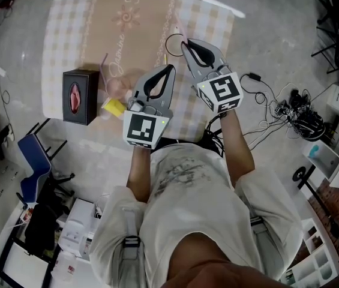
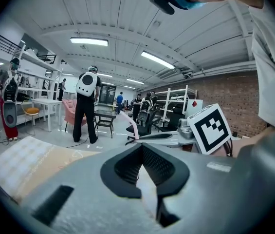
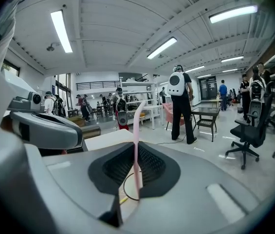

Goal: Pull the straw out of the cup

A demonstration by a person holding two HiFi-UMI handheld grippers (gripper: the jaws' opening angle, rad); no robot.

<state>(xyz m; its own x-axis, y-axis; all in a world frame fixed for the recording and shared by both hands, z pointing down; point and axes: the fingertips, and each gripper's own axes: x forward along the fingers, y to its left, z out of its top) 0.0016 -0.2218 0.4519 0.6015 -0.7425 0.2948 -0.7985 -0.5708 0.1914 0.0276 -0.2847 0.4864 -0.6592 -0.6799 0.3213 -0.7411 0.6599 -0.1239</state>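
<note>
My right gripper (image 1: 184, 42) is raised over the checked tablecloth (image 1: 67, 35) and shut on a thin pink straw (image 1: 177, 29). In the right gripper view the straw (image 3: 137, 116) stands upright out of the closed jaws (image 3: 136, 144), its top bent over. My left gripper (image 1: 170, 68) is beside it, a little nearer to me, jaws shut with nothing in them (image 2: 140, 148). From the left gripper view the pink straw (image 2: 133, 126) shows at the right gripper's tip. A faint clear cup (image 1: 118, 89) with a lilac straw (image 1: 104, 65) stands left of the left gripper.
A black tissue box (image 1: 80, 96) and a yellow block (image 1: 114, 107) sit at the cloth's left near edge. A thin black ring (image 1: 174, 44) lies on the cloth below the right gripper. Cables (image 1: 265, 101) trail on the floor at right. People and office chairs stand beyond the table.
</note>
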